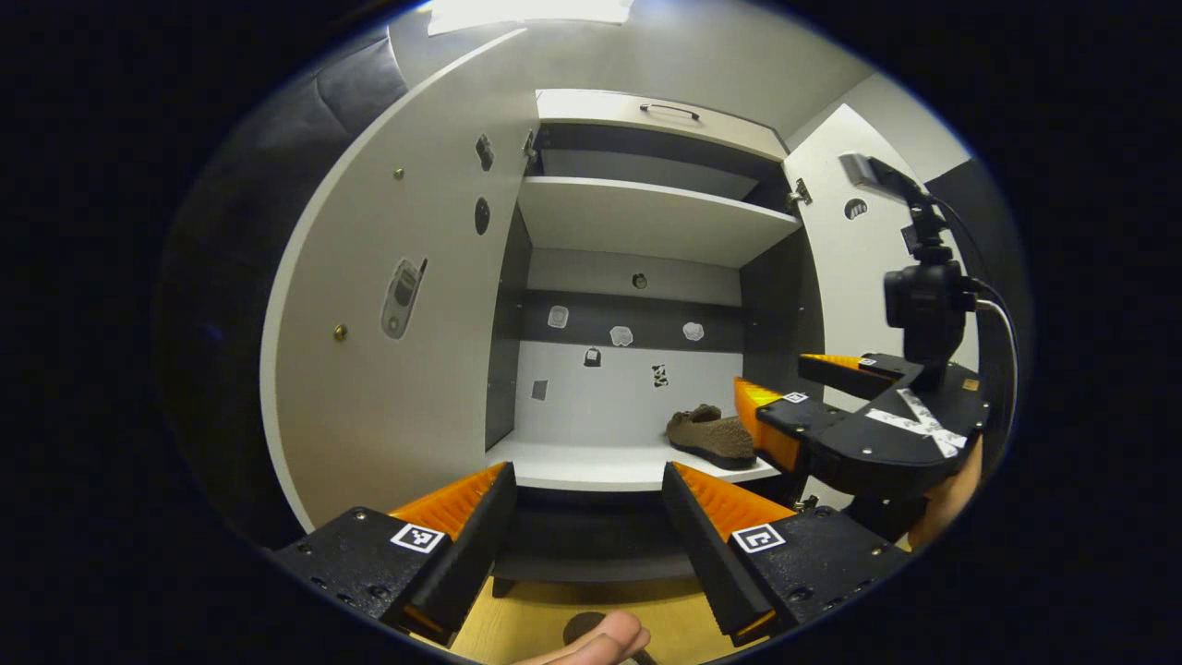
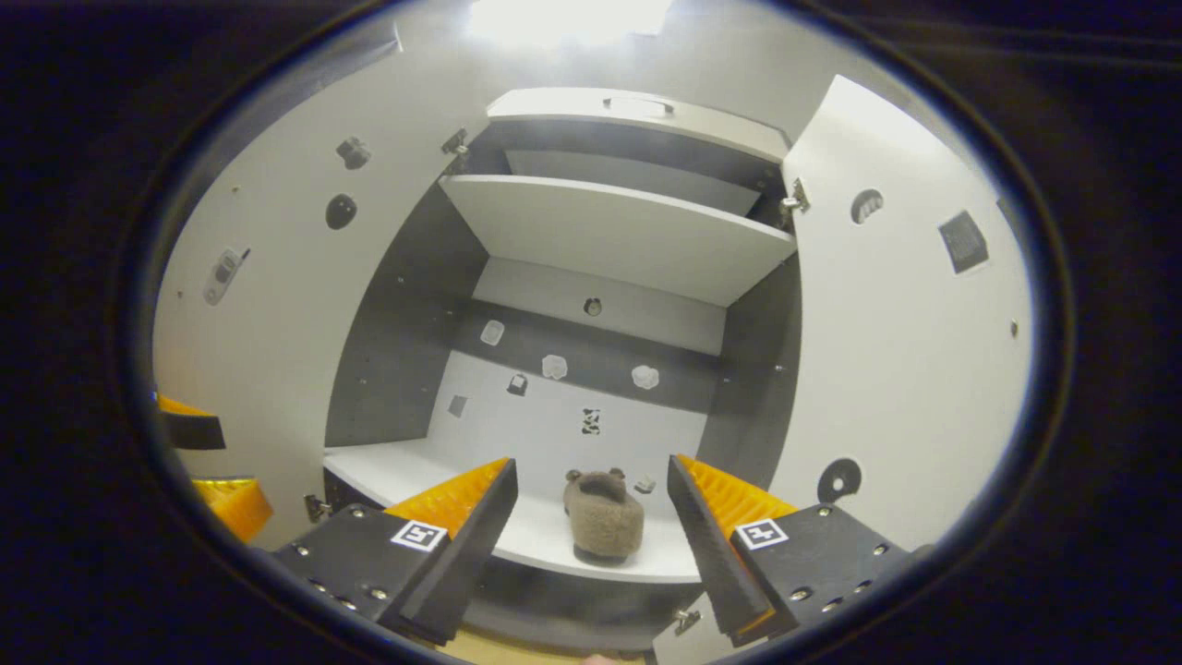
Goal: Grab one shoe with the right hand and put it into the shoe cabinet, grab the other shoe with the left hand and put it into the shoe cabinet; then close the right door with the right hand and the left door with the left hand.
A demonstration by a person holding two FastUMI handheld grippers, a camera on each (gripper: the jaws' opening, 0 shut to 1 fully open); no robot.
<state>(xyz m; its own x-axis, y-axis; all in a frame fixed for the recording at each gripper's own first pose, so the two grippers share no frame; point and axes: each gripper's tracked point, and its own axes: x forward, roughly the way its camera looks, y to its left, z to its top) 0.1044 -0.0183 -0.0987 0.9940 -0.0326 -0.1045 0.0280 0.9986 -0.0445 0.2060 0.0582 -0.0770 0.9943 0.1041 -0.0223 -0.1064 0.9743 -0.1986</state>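
Brown fuzzy fabric slipper (image 2: 604,523) lies on the white shoe cabinet's lower shelf (image 2: 406,471), long axis pointing inward, straight ahead between the spread, empty right claw (image 2: 591,517). Left claw (image 1: 586,508), also spread and empty, hangs farther left; its view shows the slipper side-on beside the right claw, and both doors open.

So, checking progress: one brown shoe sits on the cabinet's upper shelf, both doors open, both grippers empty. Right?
Not quite. The brown shoe sits on the lower shelf, not the upper one, as the right gripper view shows. Both doors are open and both grippers are empty.
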